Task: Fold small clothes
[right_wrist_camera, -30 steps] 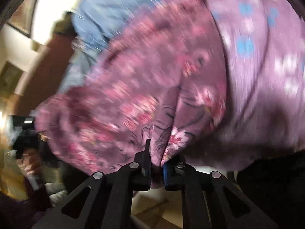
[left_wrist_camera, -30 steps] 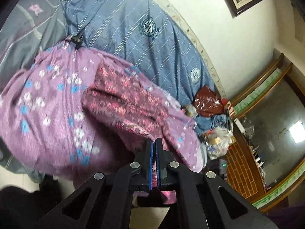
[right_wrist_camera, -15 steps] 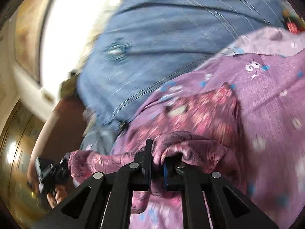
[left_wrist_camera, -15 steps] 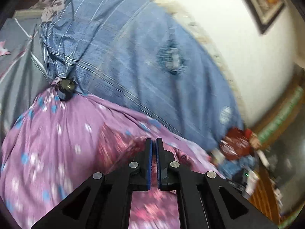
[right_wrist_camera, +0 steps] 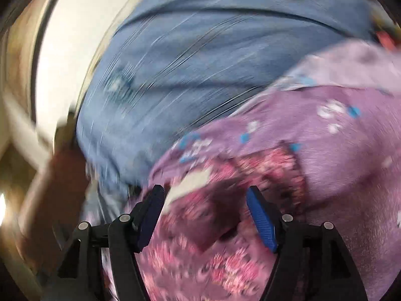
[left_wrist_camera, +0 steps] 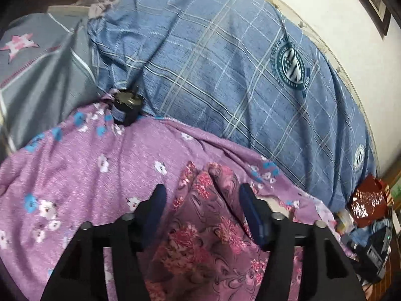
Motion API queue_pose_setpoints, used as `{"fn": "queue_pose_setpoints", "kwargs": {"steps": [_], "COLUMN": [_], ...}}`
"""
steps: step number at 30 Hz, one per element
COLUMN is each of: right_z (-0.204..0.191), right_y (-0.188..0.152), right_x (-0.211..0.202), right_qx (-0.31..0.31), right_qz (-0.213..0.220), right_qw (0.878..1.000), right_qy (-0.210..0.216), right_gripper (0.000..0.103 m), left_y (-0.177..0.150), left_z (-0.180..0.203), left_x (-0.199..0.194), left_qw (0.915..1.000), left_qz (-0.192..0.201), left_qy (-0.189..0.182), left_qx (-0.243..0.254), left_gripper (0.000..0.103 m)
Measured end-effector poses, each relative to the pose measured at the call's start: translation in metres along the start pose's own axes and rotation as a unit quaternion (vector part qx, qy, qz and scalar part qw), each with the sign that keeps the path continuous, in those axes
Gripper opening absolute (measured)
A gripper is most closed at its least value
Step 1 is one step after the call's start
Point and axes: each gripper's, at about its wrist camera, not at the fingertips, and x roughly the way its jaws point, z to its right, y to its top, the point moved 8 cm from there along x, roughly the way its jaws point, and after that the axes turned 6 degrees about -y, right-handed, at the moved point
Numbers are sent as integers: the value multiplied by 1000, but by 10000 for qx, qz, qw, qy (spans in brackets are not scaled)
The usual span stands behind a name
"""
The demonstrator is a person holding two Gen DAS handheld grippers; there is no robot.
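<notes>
A small mauve garment with pink flowers [left_wrist_camera: 208, 228] lies folded on a purple sheet with white and blue flowers [left_wrist_camera: 82, 175]. My left gripper [left_wrist_camera: 203, 200] is open, its blue-padded fingers on either side of the garment's far fold, gripping nothing. My right gripper [right_wrist_camera: 205, 203] is open too, just above the same garment [right_wrist_camera: 225, 225], which shows blurred in the right wrist view on the purple sheet [right_wrist_camera: 351, 165].
A blue plaid cover [left_wrist_camera: 225, 62] with round emblems lies beyond the purple sheet, a grey cover [left_wrist_camera: 37, 70] at left. A small dark object [left_wrist_camera: 126, 105] sits at the sheet's far edge. A red bag [left_wrist_camera: 368, 203] and clutter are at right. A white wall [left_wrist_camera: 338, 25] lies behind.
Both grippers were shut on the pink-flowered garment and have opened. The garment has been carried over and let go onto the purple sheet.
</notes>
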Motion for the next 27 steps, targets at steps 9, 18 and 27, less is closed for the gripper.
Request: {"fn": "queue_pose_setpoints", "kwargs": {"steps": [9, 18, 27], "right_z": [-11, 16, 72], "right_y": [-35, 61, 68], "right_x": [46, 14, 23], "right_qx": [-345, 590, 1526], "right_qz": [-1188, 914, 1142], "right_qw": [9899, 9923, 9795], "right_qy": [-687, -588, -652], "right_gripper": [2, 9, 75], "left_y": [-6, 21, 4], "left_z": [5, 7, 16], "left_x": [61, 93, 127], "left_qw": [9976, 9993, 9926], "left_qz": [-684, -251, -815], "left_qy": [77, 260, 543], "left_qx": [-99, -126, 714], "left_gripper": [13, 80, 34]}}
